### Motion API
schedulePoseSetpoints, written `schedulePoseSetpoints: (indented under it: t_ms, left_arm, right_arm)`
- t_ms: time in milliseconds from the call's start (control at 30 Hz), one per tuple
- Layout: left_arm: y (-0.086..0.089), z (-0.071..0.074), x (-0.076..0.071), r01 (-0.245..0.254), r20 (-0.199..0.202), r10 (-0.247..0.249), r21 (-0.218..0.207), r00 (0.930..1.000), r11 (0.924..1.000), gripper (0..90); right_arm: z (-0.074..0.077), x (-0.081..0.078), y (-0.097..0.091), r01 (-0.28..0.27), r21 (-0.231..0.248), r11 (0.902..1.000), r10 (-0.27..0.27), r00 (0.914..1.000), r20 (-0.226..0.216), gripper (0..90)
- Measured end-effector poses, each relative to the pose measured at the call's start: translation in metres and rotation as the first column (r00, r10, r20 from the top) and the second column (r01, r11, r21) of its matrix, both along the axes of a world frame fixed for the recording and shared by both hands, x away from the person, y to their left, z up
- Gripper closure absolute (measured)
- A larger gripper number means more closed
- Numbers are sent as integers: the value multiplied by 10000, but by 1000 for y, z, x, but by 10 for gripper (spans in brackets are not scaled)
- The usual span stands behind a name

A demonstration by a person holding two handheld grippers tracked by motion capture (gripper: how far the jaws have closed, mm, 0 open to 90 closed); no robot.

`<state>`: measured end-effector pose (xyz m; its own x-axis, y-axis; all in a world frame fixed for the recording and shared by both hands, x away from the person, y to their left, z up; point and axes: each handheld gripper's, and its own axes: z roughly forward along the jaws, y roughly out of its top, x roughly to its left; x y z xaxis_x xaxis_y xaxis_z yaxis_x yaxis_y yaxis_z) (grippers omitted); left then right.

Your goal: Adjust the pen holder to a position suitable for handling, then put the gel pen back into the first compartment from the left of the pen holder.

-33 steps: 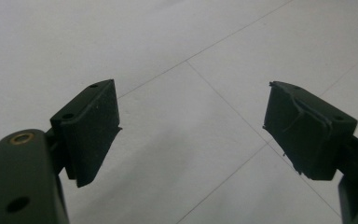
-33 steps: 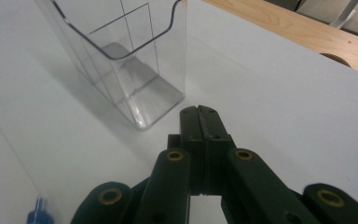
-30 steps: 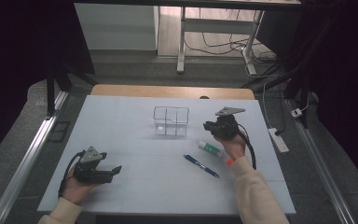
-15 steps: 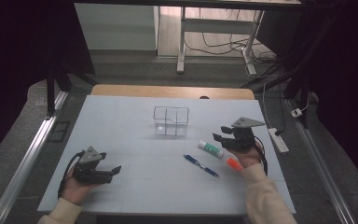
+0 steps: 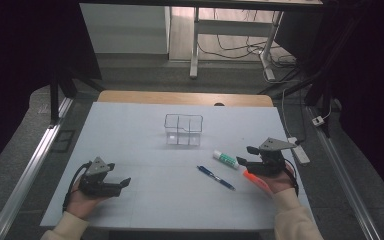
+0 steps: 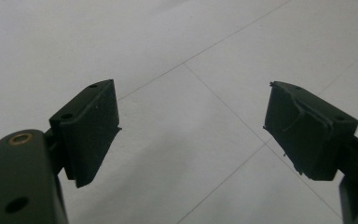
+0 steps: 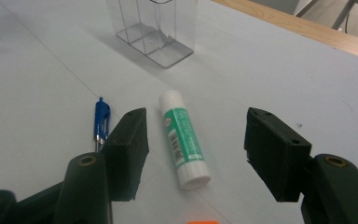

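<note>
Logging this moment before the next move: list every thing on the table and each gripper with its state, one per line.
clear box: upright, empty.
glue stick: lying flat, capped, not gripped.
blue pen: lying flat, untouched.
orange marker: lying flat, partly under the right hand.
right gripper: jaws just opened, apart over the glue stick.
left gripper: open, nothing between the jaws.
</note>
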<state>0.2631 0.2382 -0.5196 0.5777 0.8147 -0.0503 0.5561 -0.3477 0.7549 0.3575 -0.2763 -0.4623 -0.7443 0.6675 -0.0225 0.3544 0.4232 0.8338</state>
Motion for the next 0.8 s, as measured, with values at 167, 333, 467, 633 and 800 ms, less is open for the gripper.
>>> schedulePoseSetpoints:
  t_ms: [167,333,467,633,800]
  left_arm:
    - [0,0,1,0,-6,0,26,10000,10000,177]
    - [-2,0,2,17,3,-17,68,10000,10000,177]
    - [-2,0,1,20,26,-20,83,10000,10000,177]
    - [-2,0,2,27,21,-27,84,10000,10000,177]
    - [-2,0,1,-9,94,8,89,10000,10000,178]
  right_arm:
    - [4,-3,4,-390,-312,9988,385,9991,-166,382]
    - [11,-7,10,-960,-946,9909,928,9950,-376,351]
    - [17,-10,13,-1061,-1007,9892,1021,9938,-444,352]
    - [18,-11,19,-1278,-1101,9857,1199,9899,-759,361]
    - [13,-12,27,-1590,-1394,9774,1431,9827,-1179,379]
